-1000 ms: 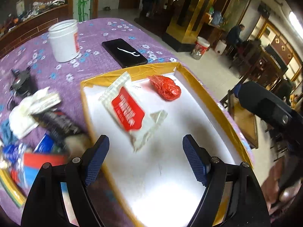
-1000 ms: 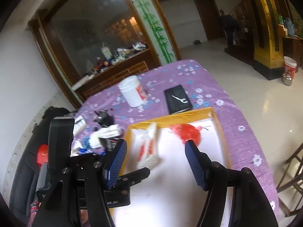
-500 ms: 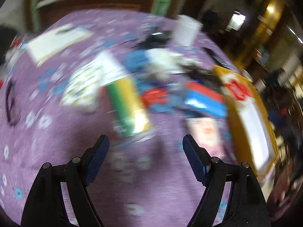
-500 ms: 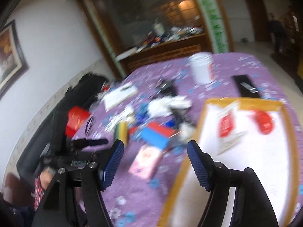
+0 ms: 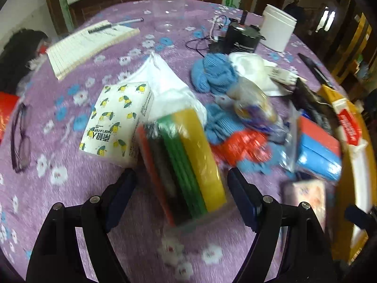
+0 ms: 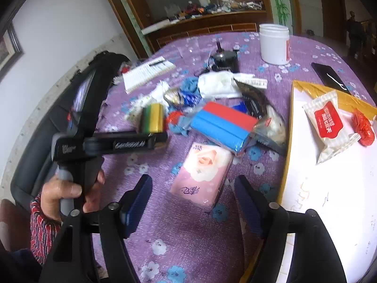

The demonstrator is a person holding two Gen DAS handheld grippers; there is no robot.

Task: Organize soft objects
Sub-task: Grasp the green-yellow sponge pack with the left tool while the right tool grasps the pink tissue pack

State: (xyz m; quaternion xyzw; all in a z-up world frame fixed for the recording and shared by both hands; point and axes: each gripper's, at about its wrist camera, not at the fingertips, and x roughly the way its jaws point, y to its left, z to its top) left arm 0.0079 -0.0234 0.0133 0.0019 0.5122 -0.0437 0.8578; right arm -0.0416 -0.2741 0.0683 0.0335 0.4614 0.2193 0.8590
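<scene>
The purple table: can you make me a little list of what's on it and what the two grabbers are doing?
table: purple flowered cloth
left hand-held gripper: open, above the sponge pack, not touching
right hand-held gripper: open, jaws just widened, nothing gripped, aimed at the pink tissue pack
box: holds a white snack packet and a red bundle
pile: blue and red block, lemon tissue pack
</scene>
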